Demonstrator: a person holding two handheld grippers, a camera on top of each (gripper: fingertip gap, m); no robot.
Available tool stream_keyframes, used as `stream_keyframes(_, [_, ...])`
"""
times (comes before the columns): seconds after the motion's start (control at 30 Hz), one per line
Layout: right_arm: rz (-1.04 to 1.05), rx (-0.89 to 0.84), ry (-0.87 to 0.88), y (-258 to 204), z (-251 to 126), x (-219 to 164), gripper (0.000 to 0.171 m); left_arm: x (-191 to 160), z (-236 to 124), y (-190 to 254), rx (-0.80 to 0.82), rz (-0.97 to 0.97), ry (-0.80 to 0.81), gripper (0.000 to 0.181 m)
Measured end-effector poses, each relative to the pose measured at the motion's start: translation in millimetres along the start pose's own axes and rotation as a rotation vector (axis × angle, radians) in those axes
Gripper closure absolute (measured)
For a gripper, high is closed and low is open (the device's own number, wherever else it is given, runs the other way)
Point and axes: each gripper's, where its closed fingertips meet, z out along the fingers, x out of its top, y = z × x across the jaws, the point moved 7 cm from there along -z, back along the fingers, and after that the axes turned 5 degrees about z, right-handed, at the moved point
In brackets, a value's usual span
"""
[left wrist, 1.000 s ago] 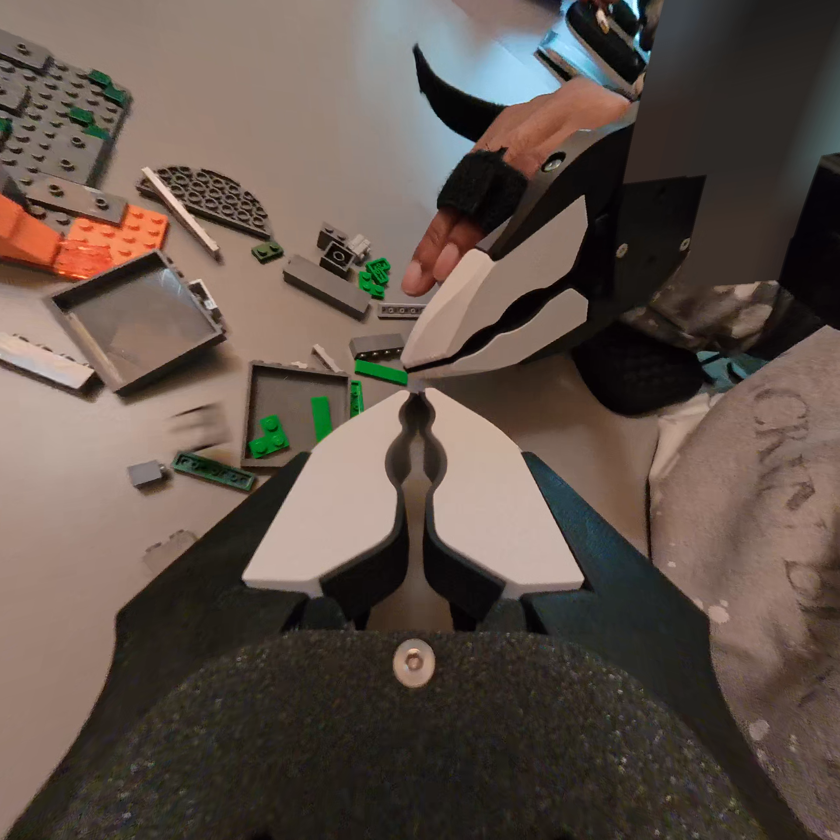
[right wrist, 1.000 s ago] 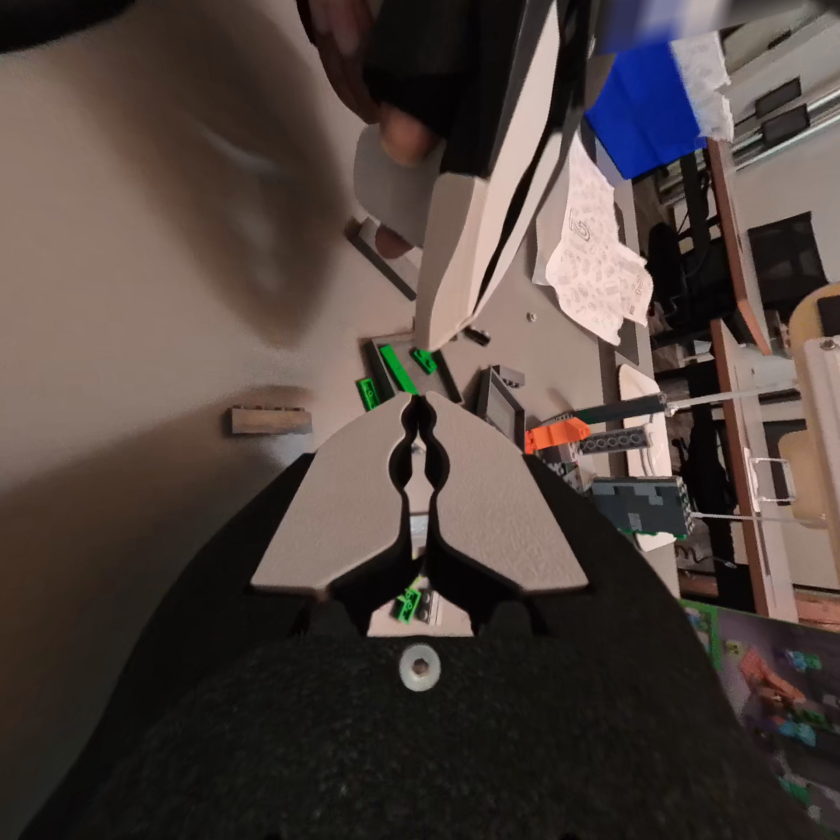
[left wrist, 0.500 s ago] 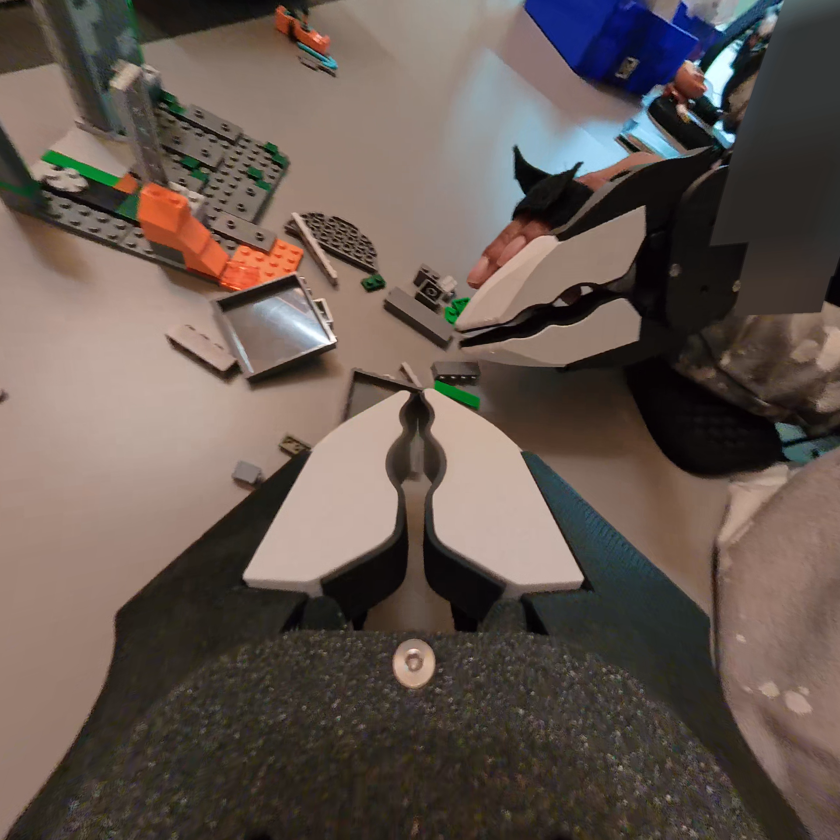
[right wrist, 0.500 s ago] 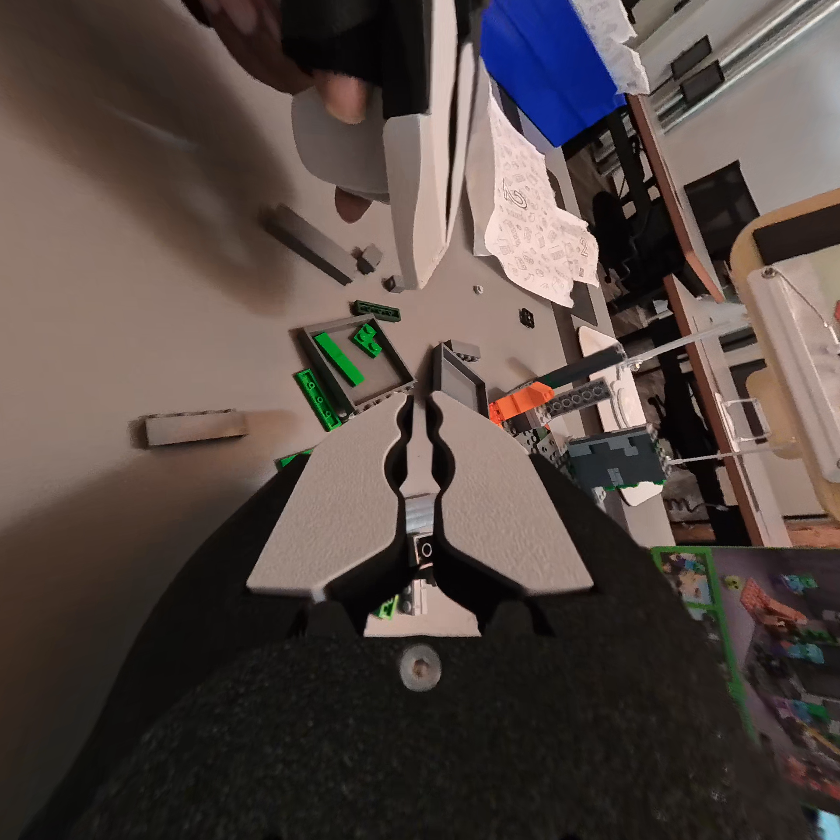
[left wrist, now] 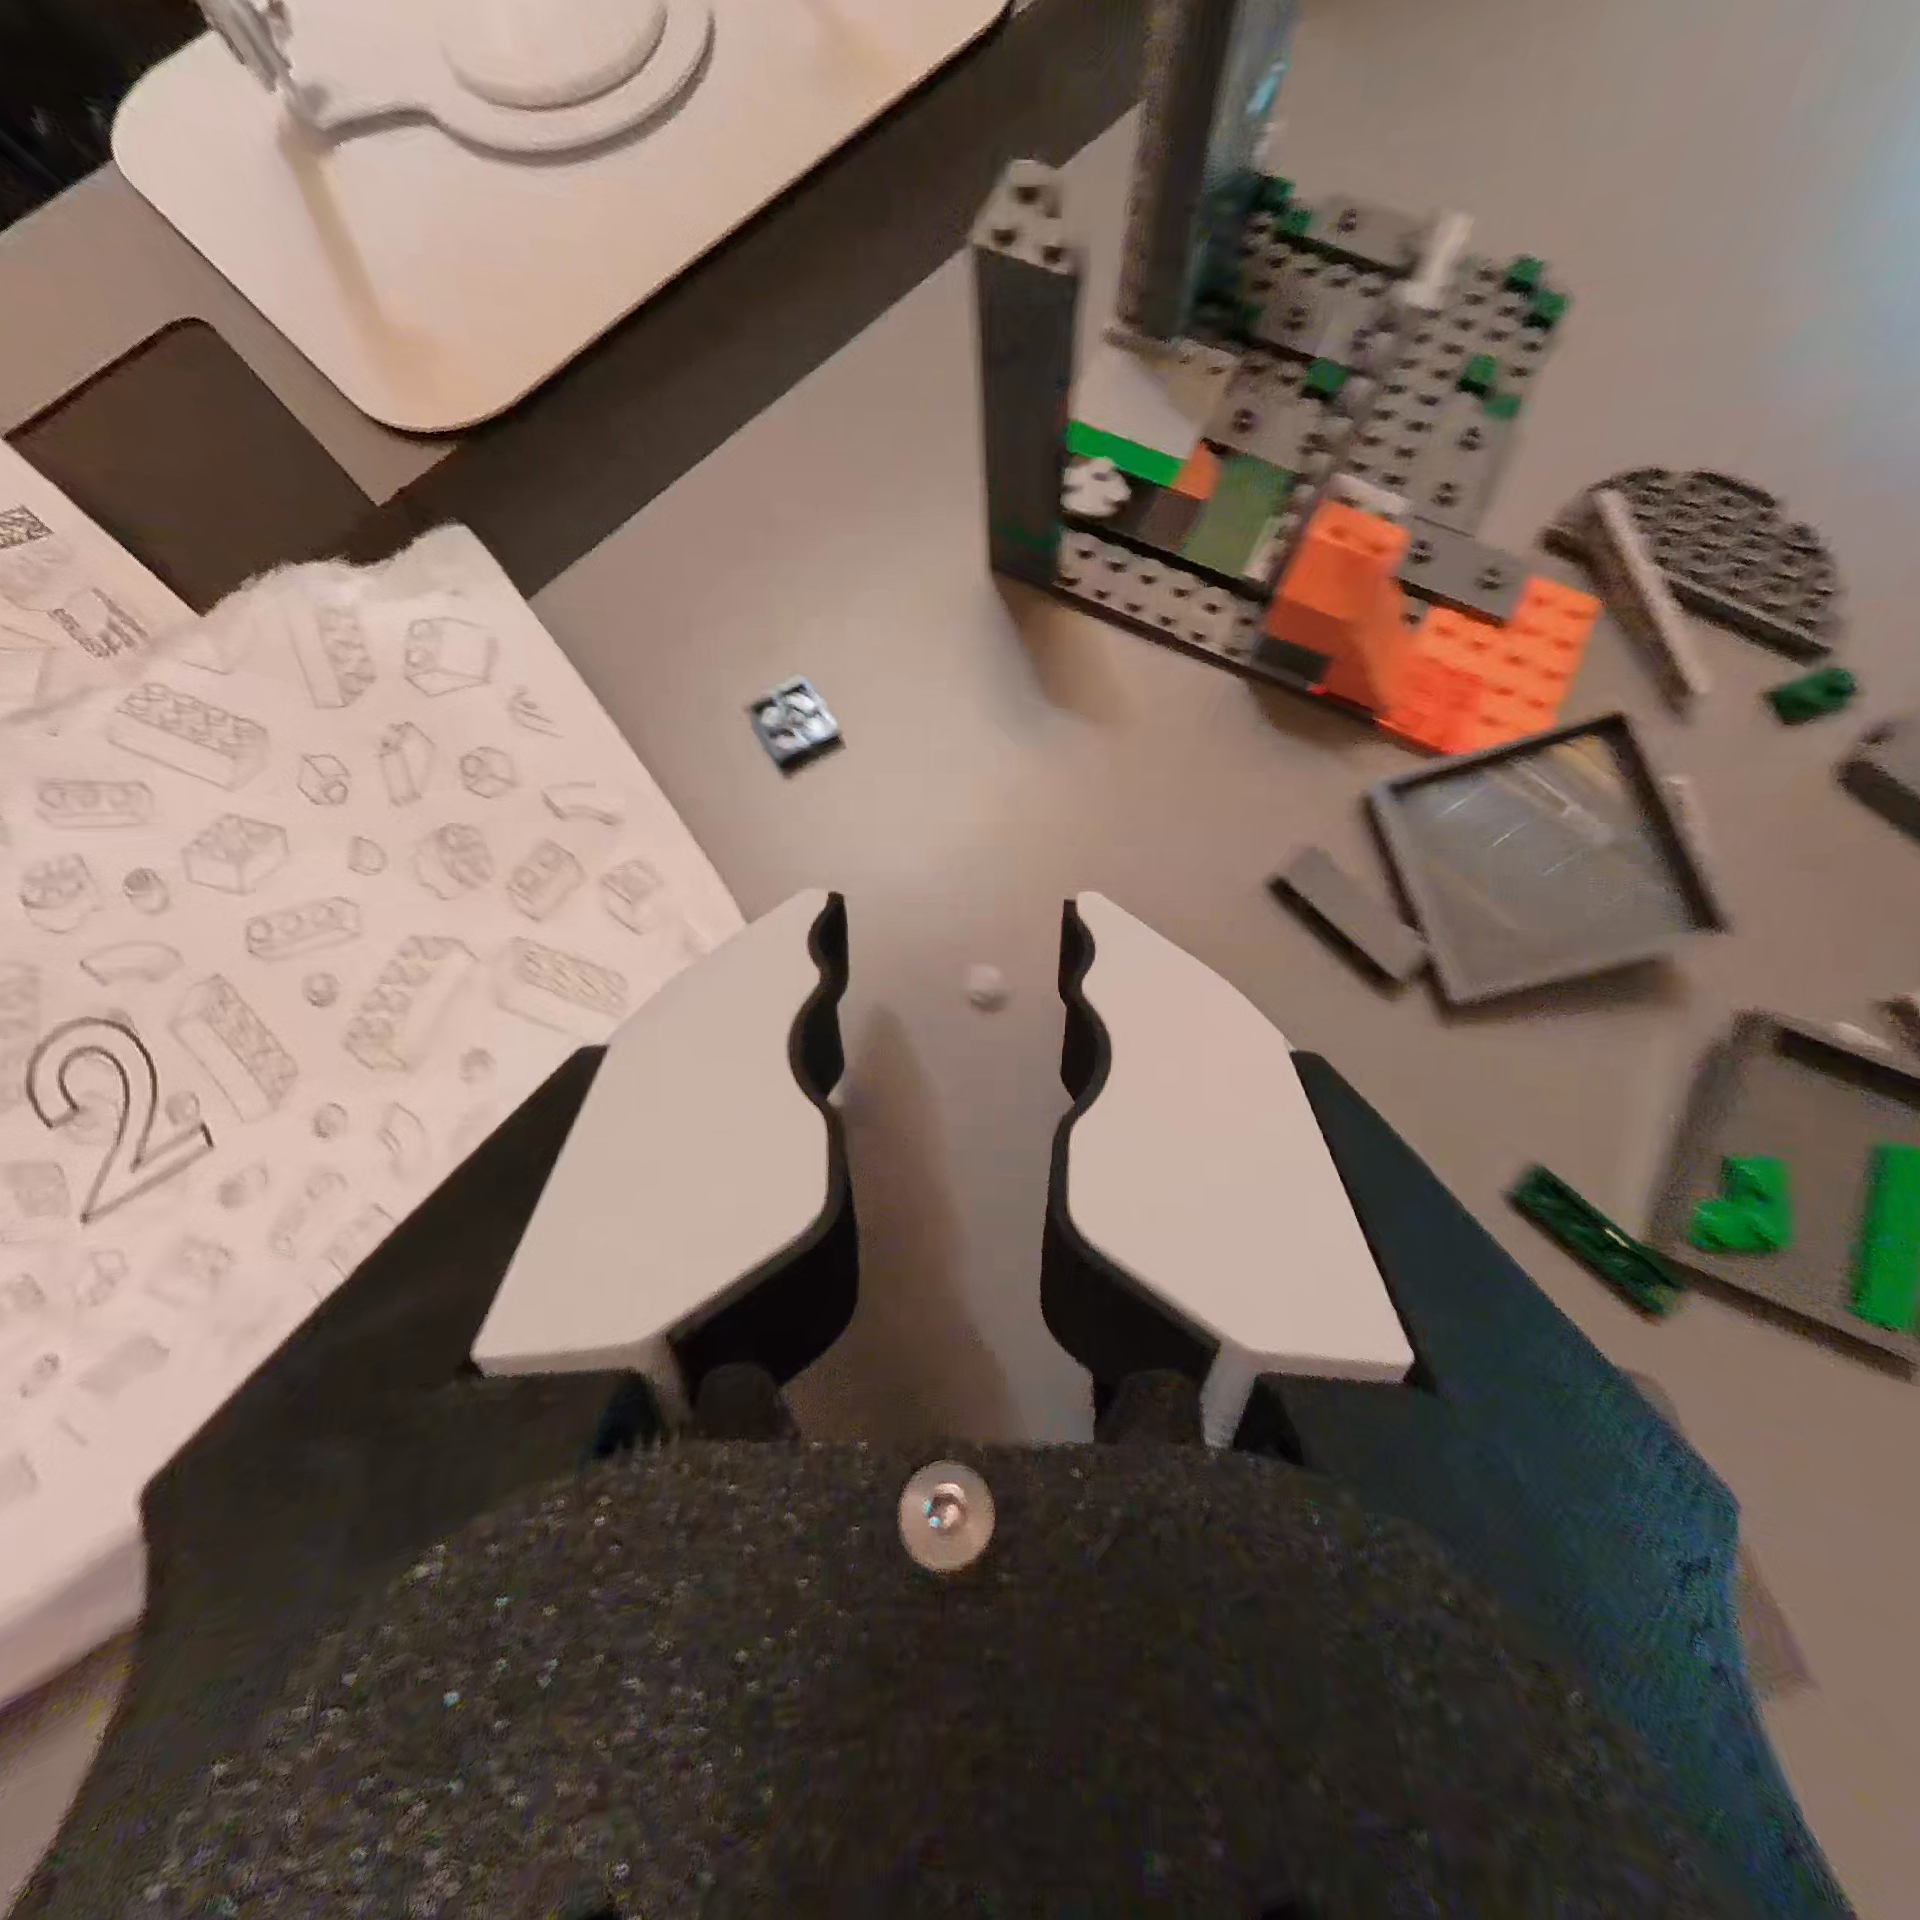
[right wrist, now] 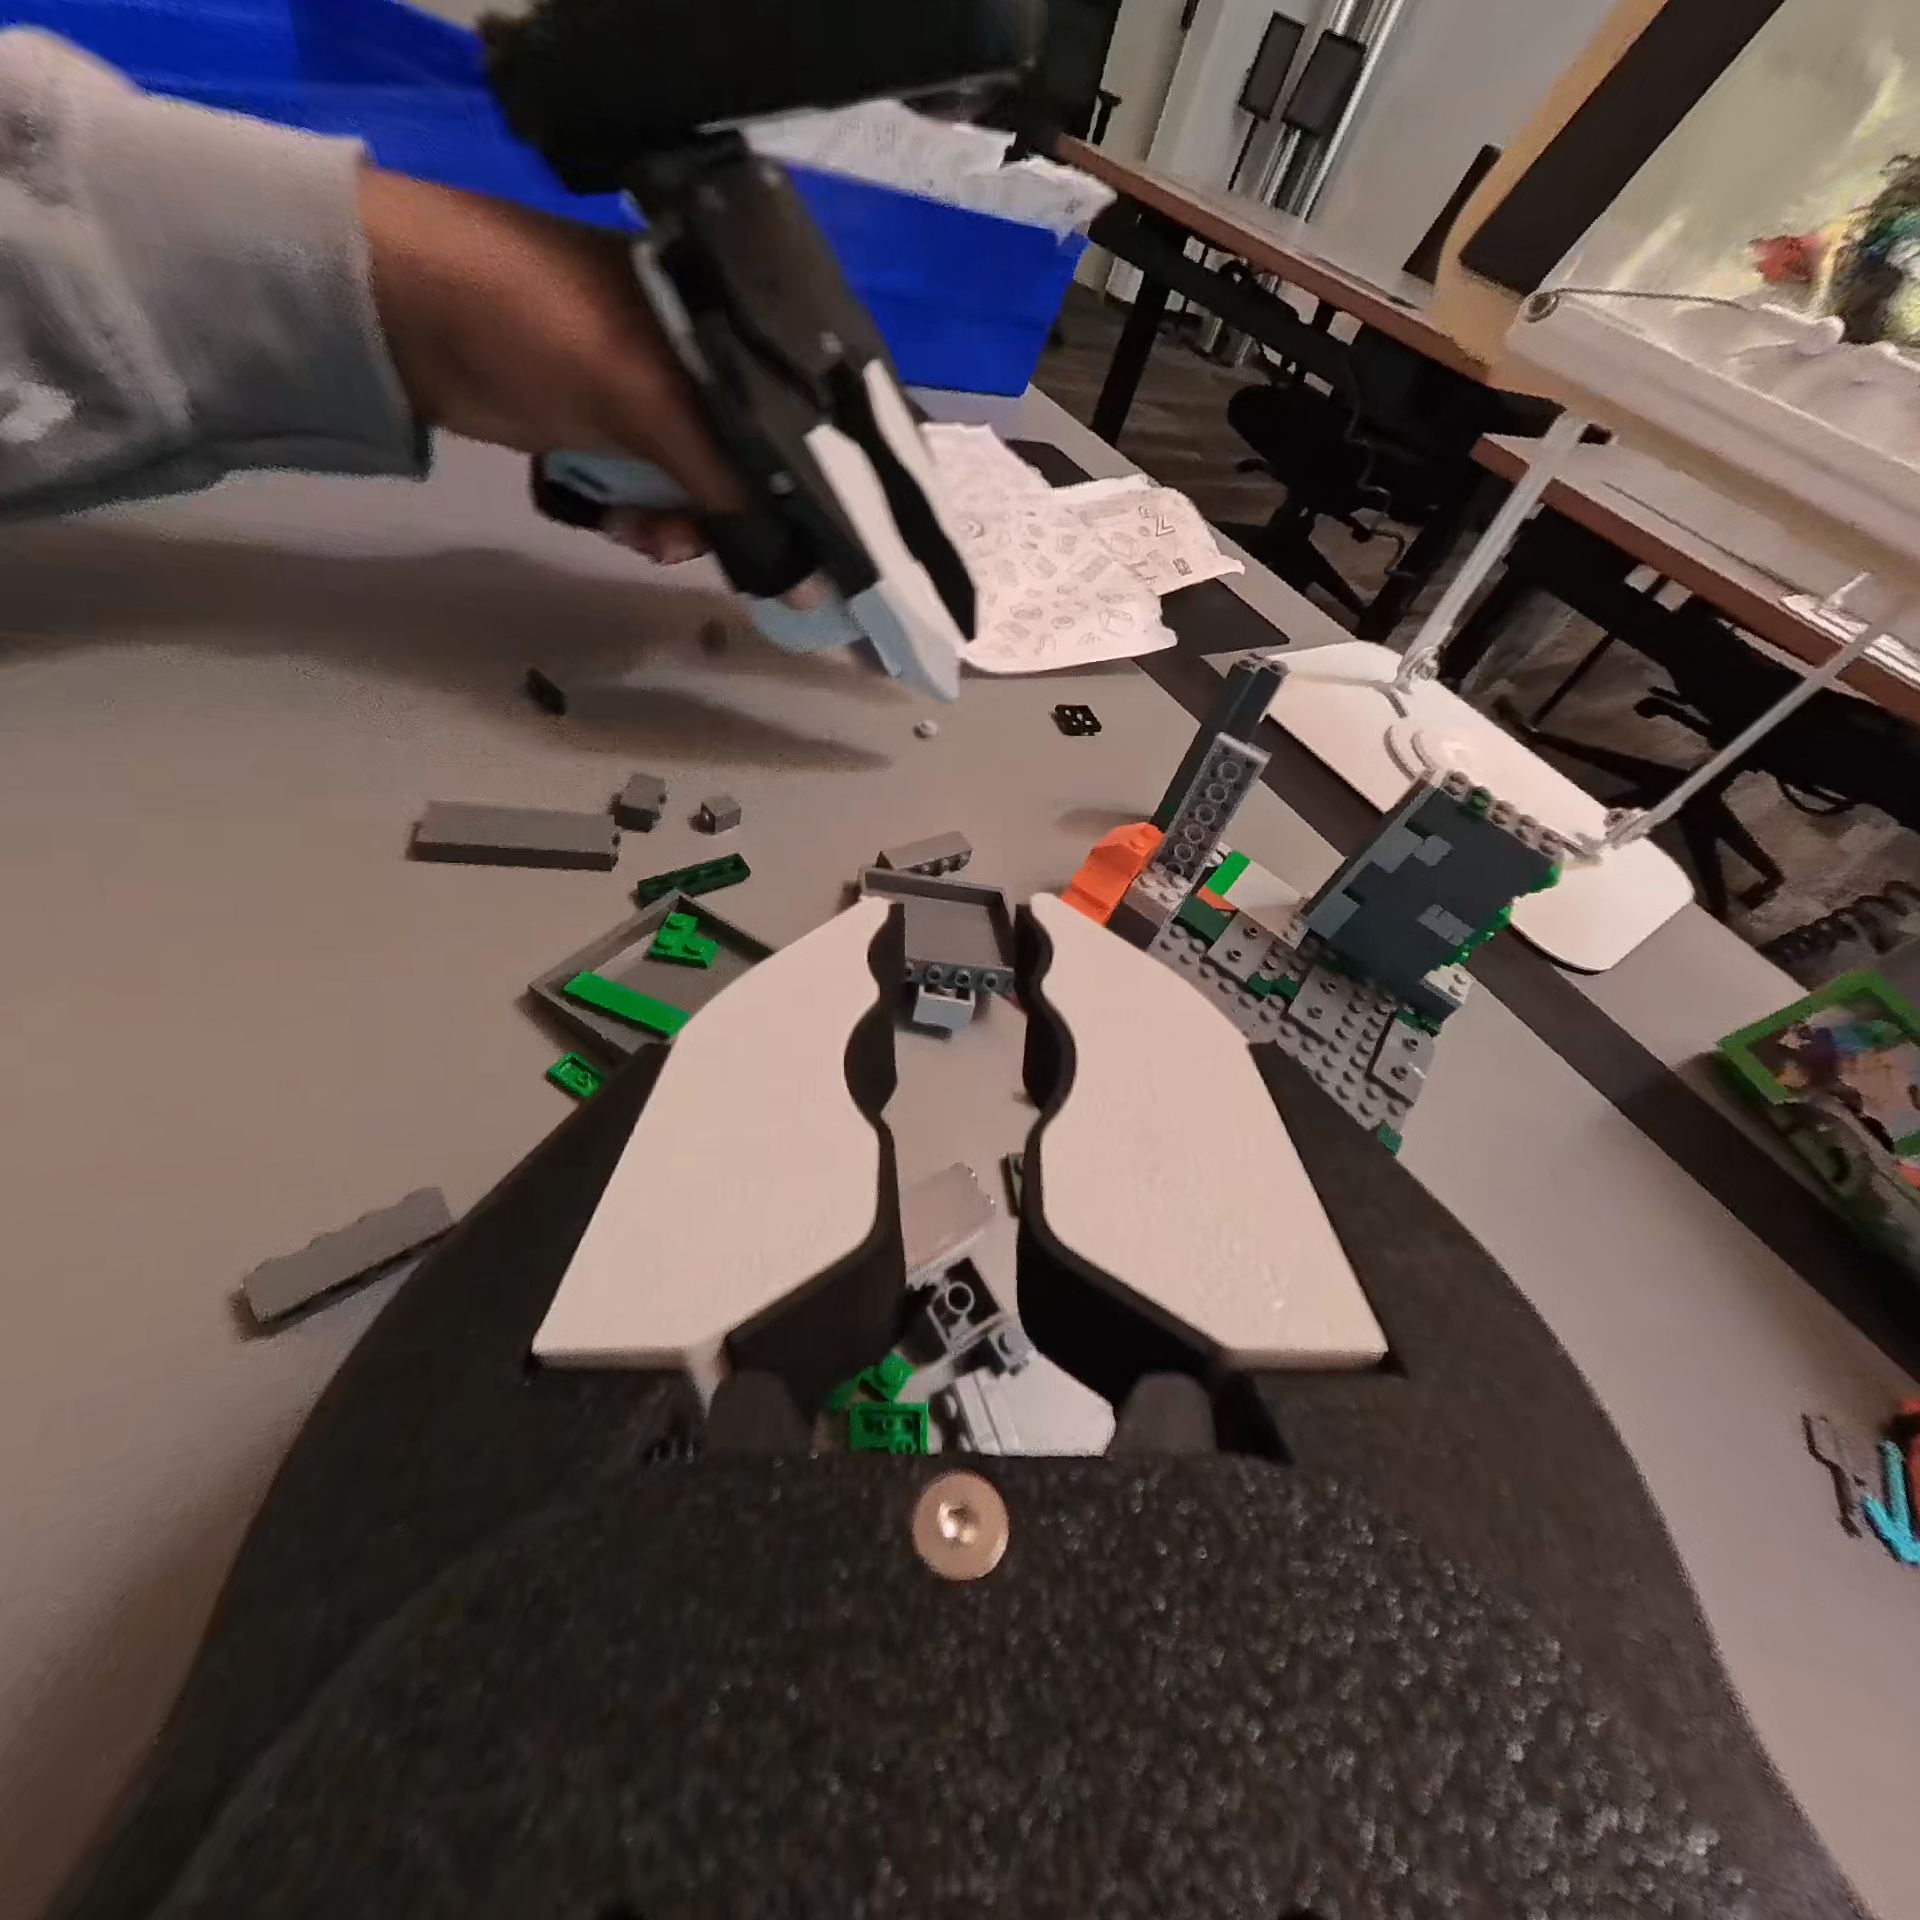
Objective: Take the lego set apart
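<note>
Nearby, the right gripper (right wrist: 956, 914) hangs part-open and empty over loose grey and green pieces (right wrist: 940, 1351). Beyond it the half-dismantled lego set (right wrist: 1340, 956) stands close to the table edge (right wrist: 1496, 966); a careless pull could likely tip its tall wall (right wrist: 1423, 883) over that edge. Farther left, the left gripper (left wrist: 945, 914), spread wide and empty, has bare table beside the printed paper (left wrist: 260, 862).
</note>
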Motion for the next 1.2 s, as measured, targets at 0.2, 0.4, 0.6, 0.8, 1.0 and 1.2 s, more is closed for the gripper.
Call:
stream_keyframes(0.2, [-0.097,0.012,-0.073,-7,4,-8,0.158,16,37,-33,-0.027,0.194,-0.193,0.146])
stream_keyframes(0.4, [-0.107,0.018,-0.077,-5,4,-10,0.161,29,53,-47,-0.120,0.287,-0.325,0.148])
stream_keyframes(0.6, [-0.078,0.024,-0.071,-1,2,-11,0.162,35,61,-50,-0.241,0.221,-0.368,0.150])
stream_keyframes(0.8, [-0.079,0.033,-0.088,-1,5,-14,0.163,37,63,-54,-0.237,0.204,-0.391,0.161])
stream_keyframes(1.0, [-0.058,0.003,-0.068,4,1,-9,0.163,46,29,-24,-0.354,0.129,-0.123,0.162])
stream_keyframes(1.2, [0.046,0.071,0.146,2,-14,20,0.161,63,-58,54,-0.708,-0.128,0.412,0.162])
